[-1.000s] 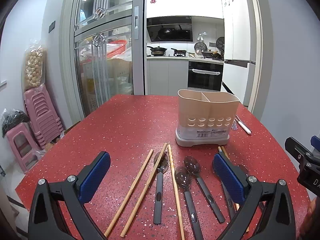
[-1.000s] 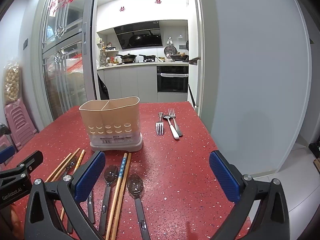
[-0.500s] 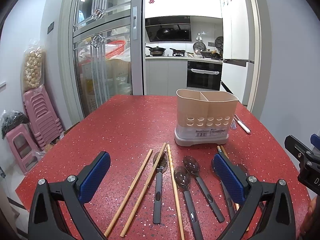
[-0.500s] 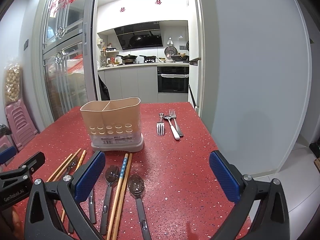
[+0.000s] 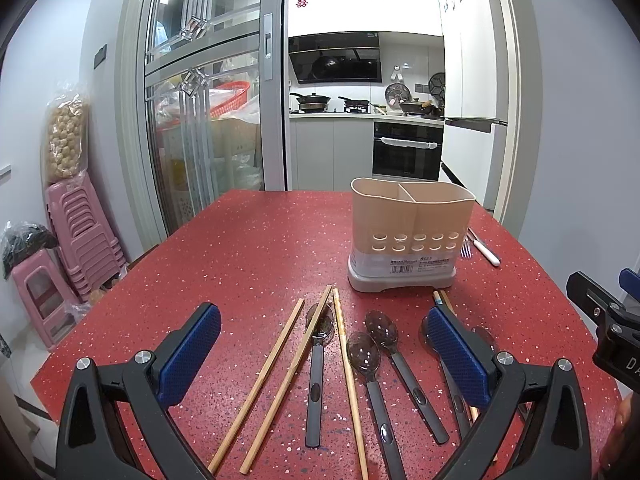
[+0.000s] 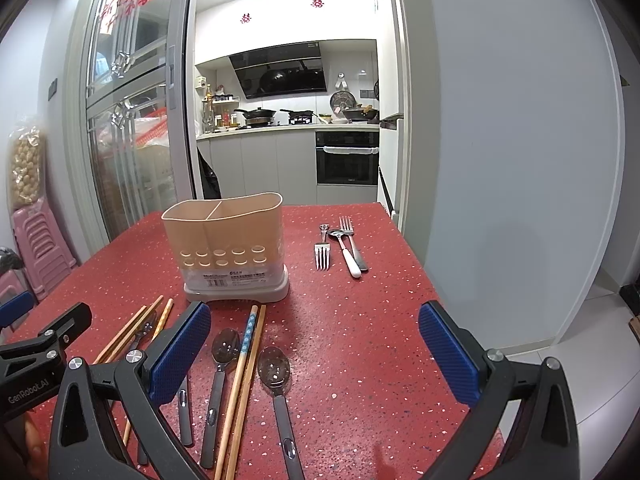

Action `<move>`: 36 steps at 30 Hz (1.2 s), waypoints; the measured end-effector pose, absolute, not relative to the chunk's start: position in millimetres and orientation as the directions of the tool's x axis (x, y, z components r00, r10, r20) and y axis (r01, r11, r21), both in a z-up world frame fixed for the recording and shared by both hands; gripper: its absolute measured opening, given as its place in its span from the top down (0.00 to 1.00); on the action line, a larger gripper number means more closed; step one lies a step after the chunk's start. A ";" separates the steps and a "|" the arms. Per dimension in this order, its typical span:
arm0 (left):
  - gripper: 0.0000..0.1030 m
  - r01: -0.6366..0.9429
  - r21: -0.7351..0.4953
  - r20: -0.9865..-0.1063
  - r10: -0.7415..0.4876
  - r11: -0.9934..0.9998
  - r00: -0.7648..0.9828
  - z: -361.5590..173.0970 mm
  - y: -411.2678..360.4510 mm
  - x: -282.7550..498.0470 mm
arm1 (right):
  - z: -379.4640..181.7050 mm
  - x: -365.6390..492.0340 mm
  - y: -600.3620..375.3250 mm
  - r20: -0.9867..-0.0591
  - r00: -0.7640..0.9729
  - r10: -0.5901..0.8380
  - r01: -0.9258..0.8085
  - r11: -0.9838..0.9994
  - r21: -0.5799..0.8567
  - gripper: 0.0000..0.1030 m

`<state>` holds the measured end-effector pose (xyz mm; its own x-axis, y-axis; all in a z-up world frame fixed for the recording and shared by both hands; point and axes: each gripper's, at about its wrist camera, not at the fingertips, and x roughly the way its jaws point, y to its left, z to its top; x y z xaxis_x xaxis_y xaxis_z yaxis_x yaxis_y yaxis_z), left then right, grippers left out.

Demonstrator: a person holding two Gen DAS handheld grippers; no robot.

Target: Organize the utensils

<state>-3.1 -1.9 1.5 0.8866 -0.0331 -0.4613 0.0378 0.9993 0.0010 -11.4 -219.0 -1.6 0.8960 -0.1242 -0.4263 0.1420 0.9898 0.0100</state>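
Note:
A beige two-compartment utensil holder (image 5: 412, 232) (image 6: 230, 244) stands empty on the red table (image 5: 248, 256). Wooden chopsticks (image 5: 276, 364) and several dark-handled spoons (image 5: 362, 354) lie in front of it. In the right wrist view another chopstick pair (image 6: 244, 364) lies between two spoons (image 6: 274, 368). Two forks and a white-handled spoon (image 6: 346, 246) lie right of the holder. My left gripper (image 5: 320, 358) is open and empty above the chopsticks and spoons. My right gripper (image 6: 314, 354) is open and empty above the table's right part.
The table's right edge (image 6: 448, 304) drops to a tiled floor beside a grey wall. Pink stacked stools (image 5: 76, 236) stand left of the table. A glass sliding door and a kitchen lie behind. The other gripper's body shows at each view's edge (image 5: 608, 320).
Both views have shifted slightly; the holder sits a little higher in the right wrist view. Both grippers stay open and the utensils have not moved.

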 end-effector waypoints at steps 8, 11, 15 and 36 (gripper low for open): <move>0.00 0.038 0.002 -0.461 -0.033 0.999 0.887 1.0 -2.8 -3.7 | -1.6 -13.0 -217.7 -0.425 0.897 -0.123 0.141 0.990 0.010 0.00; 0.00 0.039 0.003 -0.461 -0.033 0.999 0.887 1.2 -2.3 -3.5 | -1.2 -12.7 -217.7 -0.426 0.896 -0.123 0.141 0.990 0.011 0.00; 0.00 0.043 0.007 -0.460 -0.035 0.999 0.887 1.2 -2.9 -4.2 | -1.3 -13.4 -217.2 -0.425 0.897 -0.125 0.142 0.990 0.010 0.00; 0.00 0.044 0.007 -0.460 -0.036 0.999 0.887 1.4 -3.0 -5.1 | -1.2 -14.2 -216.6 -0.426 0.896 -0.124 0.141 0.990 0.010 0.00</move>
<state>-5.1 -3.0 1.4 0.8870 -0.0361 -0.4604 0.0442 0.9990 0.0068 -14.2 -216.6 -1.2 0.8962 -0.1235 -0.4261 0.1413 0.9899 0.0102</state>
